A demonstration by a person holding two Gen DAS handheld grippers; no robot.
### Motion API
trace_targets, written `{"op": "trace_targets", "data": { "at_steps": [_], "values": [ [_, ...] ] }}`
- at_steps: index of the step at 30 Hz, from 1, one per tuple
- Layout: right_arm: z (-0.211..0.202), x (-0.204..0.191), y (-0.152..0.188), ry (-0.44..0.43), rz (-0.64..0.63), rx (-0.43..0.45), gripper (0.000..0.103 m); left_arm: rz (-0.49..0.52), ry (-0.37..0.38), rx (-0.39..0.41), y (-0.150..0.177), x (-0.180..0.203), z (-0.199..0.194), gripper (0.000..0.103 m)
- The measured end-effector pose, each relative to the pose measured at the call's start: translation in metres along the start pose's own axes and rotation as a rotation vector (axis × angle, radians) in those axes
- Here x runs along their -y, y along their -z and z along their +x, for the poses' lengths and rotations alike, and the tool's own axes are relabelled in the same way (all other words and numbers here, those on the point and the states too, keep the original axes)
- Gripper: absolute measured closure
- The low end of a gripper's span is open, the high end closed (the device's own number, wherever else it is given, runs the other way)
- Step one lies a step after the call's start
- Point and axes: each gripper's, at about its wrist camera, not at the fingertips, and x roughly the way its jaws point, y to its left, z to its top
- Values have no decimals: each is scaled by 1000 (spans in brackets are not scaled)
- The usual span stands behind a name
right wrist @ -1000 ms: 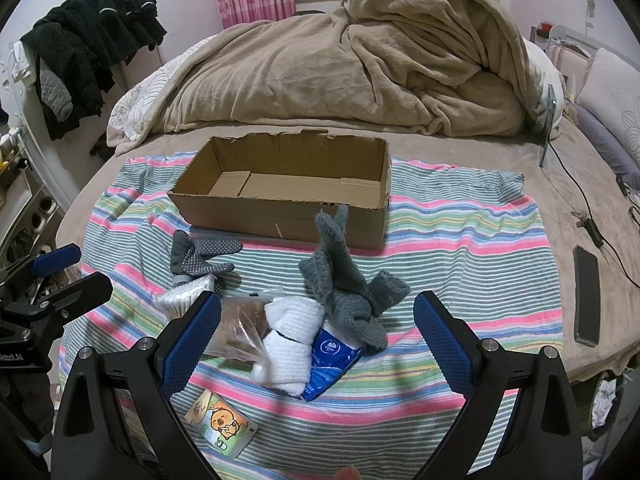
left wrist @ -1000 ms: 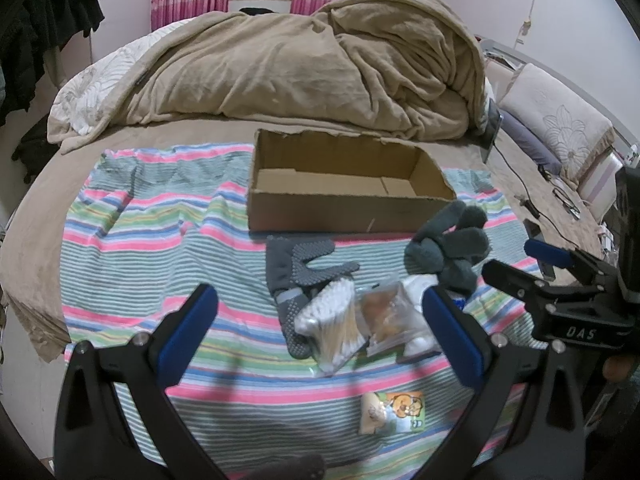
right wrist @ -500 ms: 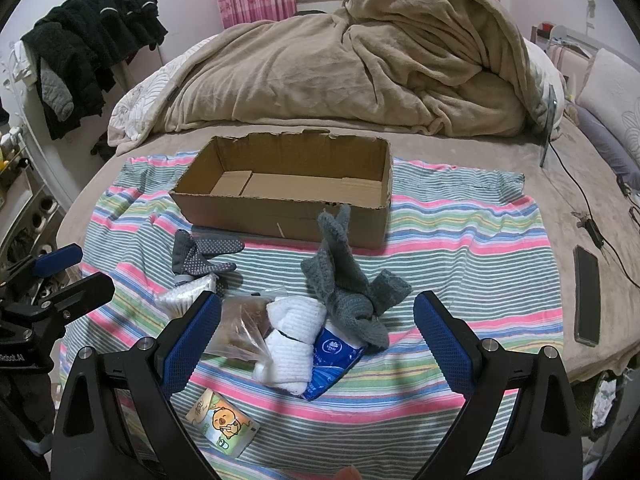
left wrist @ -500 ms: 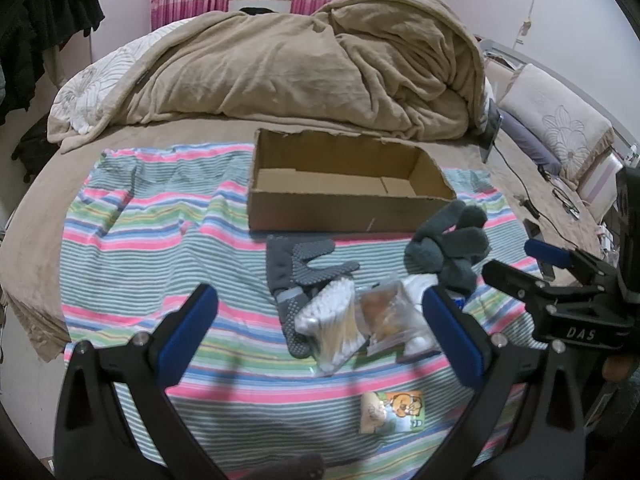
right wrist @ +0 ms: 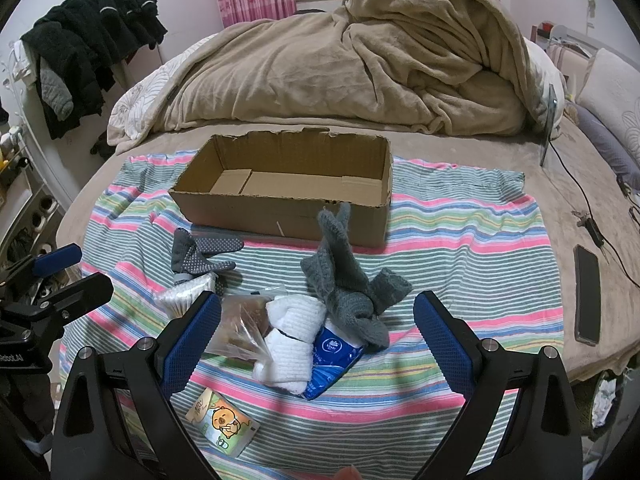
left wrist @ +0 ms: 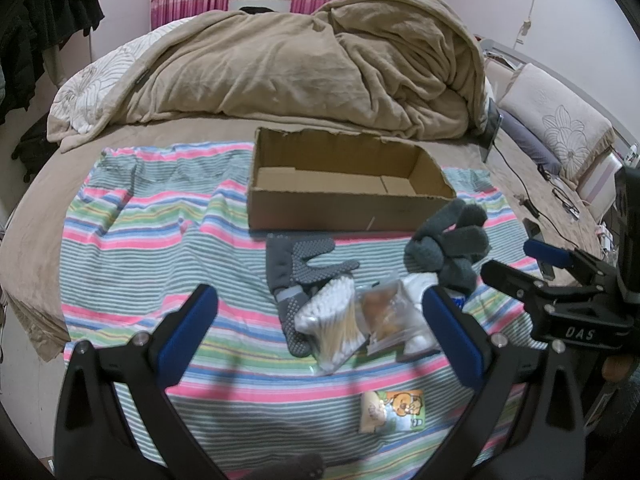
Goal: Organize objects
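Both claws spread wide, empty, above the pile on the striped cloth.

Ahead of the left gripper [left wrist: 320, 320] and right gripper [right wrist: 318, 322] lies the open brown cardboard box [right wrist: 288, 184]; grey knitted gloves [right wrist: 344, 280], cotton-swab bag [left wrist: 332, 320] and white rolled cloth [right wrist: 292, 332] lie between.

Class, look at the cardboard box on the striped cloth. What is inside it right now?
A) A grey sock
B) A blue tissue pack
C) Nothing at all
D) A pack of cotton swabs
C: the cardboard box shows only its bare floor, while the grey sock, cotton swabs and blue tissue pack lie on the striped cloth in front of it.
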Motion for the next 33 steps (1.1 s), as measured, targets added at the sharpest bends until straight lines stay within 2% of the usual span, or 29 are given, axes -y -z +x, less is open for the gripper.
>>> {"op": "trace_targets", "data": {
  "at_steps": [20,33],
  "values": [
    [1,0,0,1,0,0,4,6,14,3,-2,-2,0,1],
    [20,17,-8,20,21,-25,4,-10,18,-51,-3,-9,36,1]
  ]
}}
